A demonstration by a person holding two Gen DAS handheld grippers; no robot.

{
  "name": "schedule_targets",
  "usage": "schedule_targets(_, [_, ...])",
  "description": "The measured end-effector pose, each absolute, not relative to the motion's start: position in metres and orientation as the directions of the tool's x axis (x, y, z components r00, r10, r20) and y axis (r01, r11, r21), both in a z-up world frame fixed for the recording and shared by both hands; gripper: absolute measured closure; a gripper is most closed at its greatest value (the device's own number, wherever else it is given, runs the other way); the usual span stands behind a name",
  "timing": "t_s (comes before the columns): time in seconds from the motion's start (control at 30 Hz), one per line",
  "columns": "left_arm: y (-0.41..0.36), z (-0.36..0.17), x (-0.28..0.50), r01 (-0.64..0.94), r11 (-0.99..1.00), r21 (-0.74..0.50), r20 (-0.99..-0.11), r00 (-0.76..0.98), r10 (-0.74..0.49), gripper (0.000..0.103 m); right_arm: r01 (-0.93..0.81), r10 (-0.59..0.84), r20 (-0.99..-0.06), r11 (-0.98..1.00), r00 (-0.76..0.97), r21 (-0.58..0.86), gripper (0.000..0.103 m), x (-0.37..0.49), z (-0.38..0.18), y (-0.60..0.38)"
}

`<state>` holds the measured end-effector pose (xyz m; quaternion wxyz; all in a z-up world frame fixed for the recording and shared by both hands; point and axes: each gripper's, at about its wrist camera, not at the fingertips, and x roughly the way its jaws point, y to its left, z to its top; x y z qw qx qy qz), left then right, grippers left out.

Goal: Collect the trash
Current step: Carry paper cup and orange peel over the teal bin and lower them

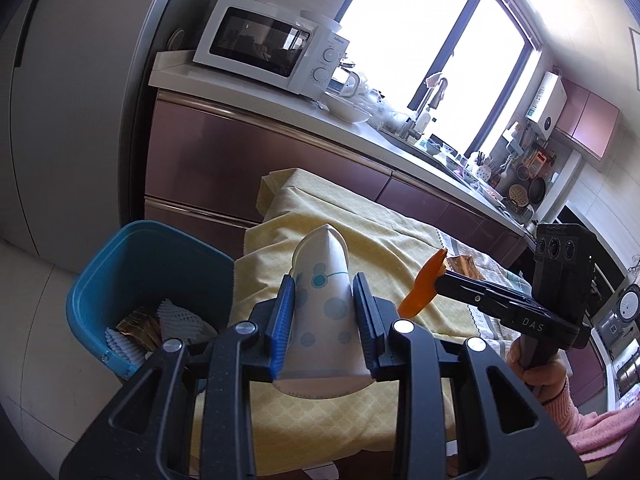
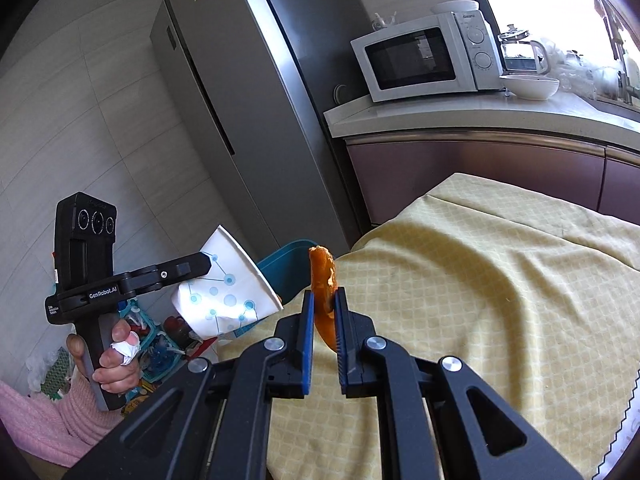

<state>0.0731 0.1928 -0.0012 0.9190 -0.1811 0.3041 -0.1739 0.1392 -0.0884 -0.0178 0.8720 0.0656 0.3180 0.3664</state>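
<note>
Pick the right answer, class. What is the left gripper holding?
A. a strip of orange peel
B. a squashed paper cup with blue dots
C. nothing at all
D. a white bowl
B: in the left wrist view the left gripper has its blue pads pressed against a squashed paper cup with blue dots, while the orange peel sits in the right gripper.

White paper cup (image 1: 322, 312) with blue dot pattern; orange peel (image 2: 323, 298); teal bin (image 1: 138, 276); pale yellow lattice-print tablecloth (image 2: 480, 280); blue gripper pads (image 1: 282, 312); pink sleeve (image 2: 44, 416).
</note>
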Motion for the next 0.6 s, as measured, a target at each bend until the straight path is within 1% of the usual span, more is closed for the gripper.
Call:
schedule_targets(0.27, [0.223,-0.004,0.071,0.142,0.892,-0.428,-0.502,0.783,-0.366,0.073,-0.643,0.718,-0.506,0.678,0.478,0.356,0.094,0.144,-0.017,-0.057])
schedule_targets(0.6, [0.254,-0.021,0.08,0.058,0.905,-0.422,-0.538,0.787,-0.301,0.073,-0.701,0.759,-0.5,0.618,0.416,0.356,0.094,0.153,-0.012,-0.017])
